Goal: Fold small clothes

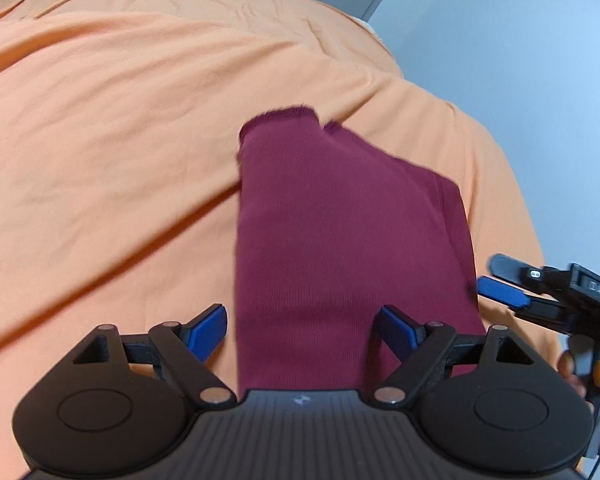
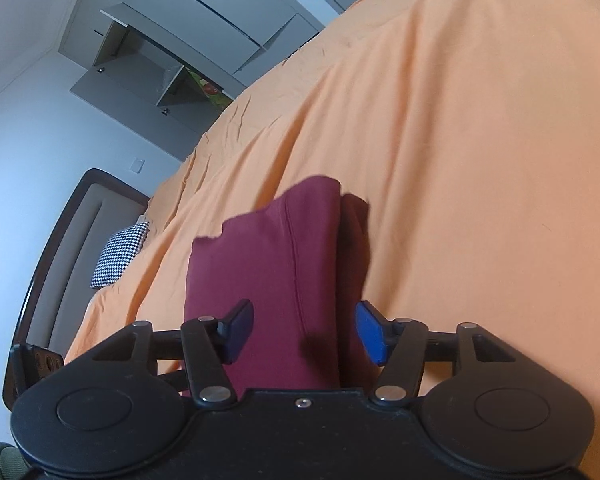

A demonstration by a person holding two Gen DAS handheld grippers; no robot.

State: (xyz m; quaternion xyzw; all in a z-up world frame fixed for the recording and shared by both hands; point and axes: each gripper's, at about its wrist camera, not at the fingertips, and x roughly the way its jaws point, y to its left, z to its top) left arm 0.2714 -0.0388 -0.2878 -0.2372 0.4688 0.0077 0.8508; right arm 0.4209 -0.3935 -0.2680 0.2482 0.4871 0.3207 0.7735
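maroon ribbed garment (image 1: 340, 240) folded into a narrow strip on my orange bed sheet (image 1: 120, 140), my left tool (image 1: 300, 328) wide open over it, my right tool (image 2: 304, 330) open, gripping nothing

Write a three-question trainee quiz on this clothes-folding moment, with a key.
1. True or false: the maroon garment lies on an orange sheet.
2. What sits near the headboard? A) checkered pillow B) laundry basket C) book
3. Are the left gripper and right gripper pressing the cloth, or are their jaws apart?

Key: 1 true; 2 A; 3 both stand with jaws apart, not pressing the cloth.
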